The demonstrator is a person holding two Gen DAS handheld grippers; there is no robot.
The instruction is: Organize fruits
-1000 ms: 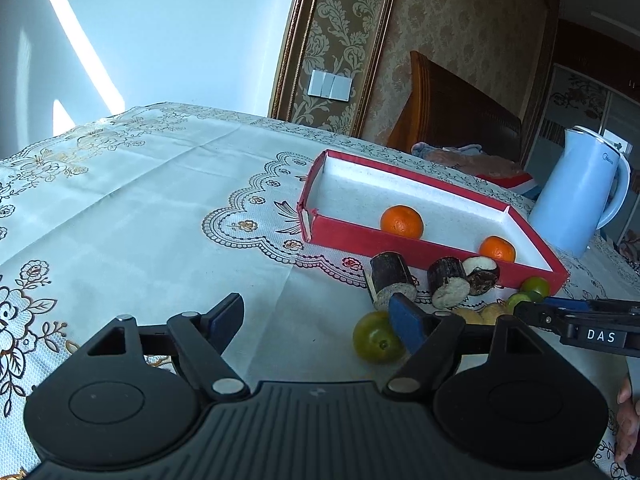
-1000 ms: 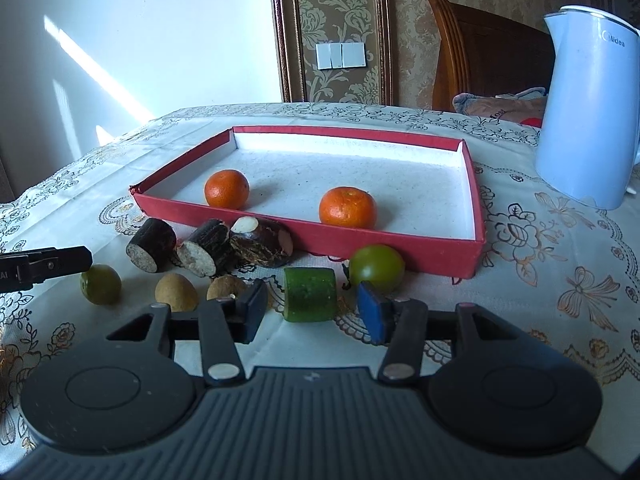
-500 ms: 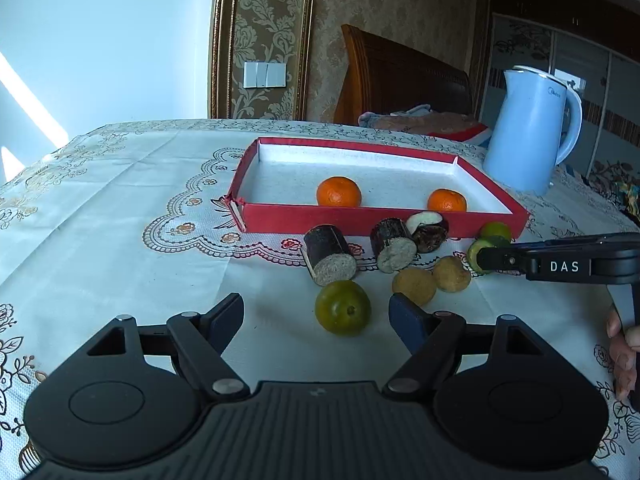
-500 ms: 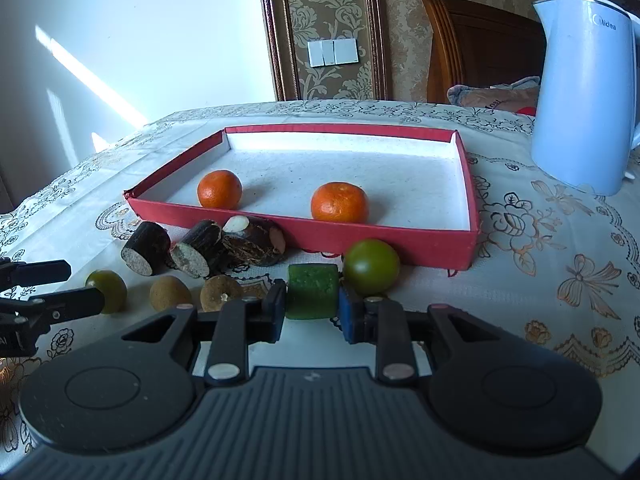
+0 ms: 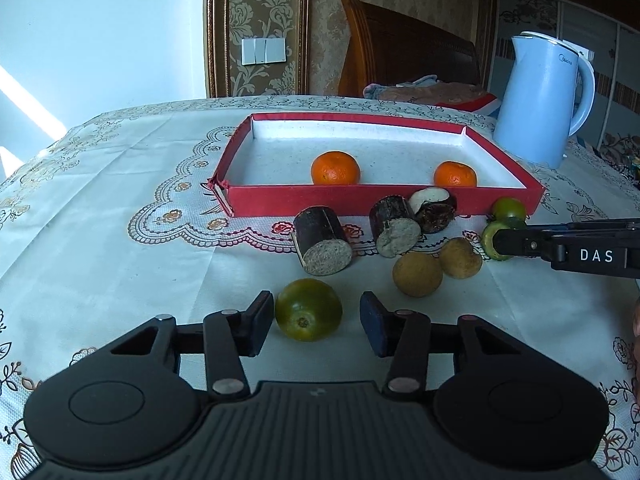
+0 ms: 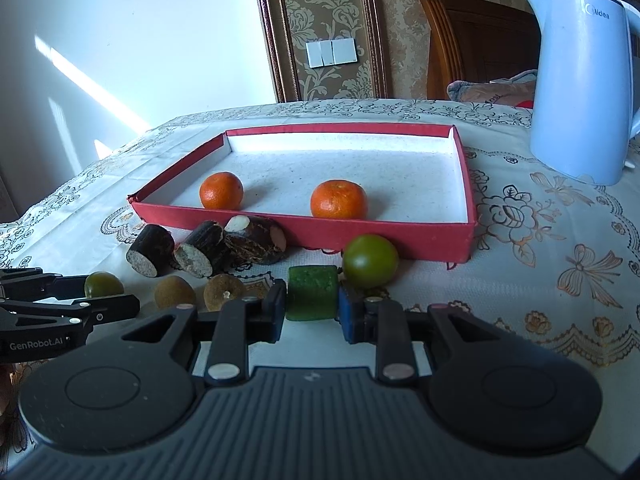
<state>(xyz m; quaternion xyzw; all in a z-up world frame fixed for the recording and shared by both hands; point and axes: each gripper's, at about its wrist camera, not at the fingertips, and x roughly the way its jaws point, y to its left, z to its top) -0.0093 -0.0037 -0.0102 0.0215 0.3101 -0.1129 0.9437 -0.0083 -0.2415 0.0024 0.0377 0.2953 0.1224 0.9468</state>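
A red tray [image 5: 360,199] holds two oranges [image 5: 335,168] [image 5: 455,175]. In front of it lie dark cane pieces [image 5: 322,240], two brown round fruits [image 5: 417,274] and green fruits. A green round fruit [image 5: 308,310] sits on the cloth between the fingers of my left gripper [image 5: 316,316]; its jaws are closing, with a gap still showing at the right pad [image 5: 370,322]. My right gripper [image 6: 312,308] is shut on a green cylinder chunk [image 6: 312,296], which rests low over the cloth next to another green fruit [image 6: 370,260]. The right wrist view shows the left gripper [image 6: 110,292] at the left edge.
A pale blue kettle [image 5: 540,100] stands behind the tray's right corner. A wooden chair back [image 5: 404,52] with a cloth bundle is beyond the table's far edge. A hand [image 5: 636,320] shows at the right edge. The embroidered tablecloth [image 5: 100,220] stretches to the left.
The left gripper swung round to face the green round fruit and its jaws narrowed around it. The right gripper closed on the green chunk and has held still since.
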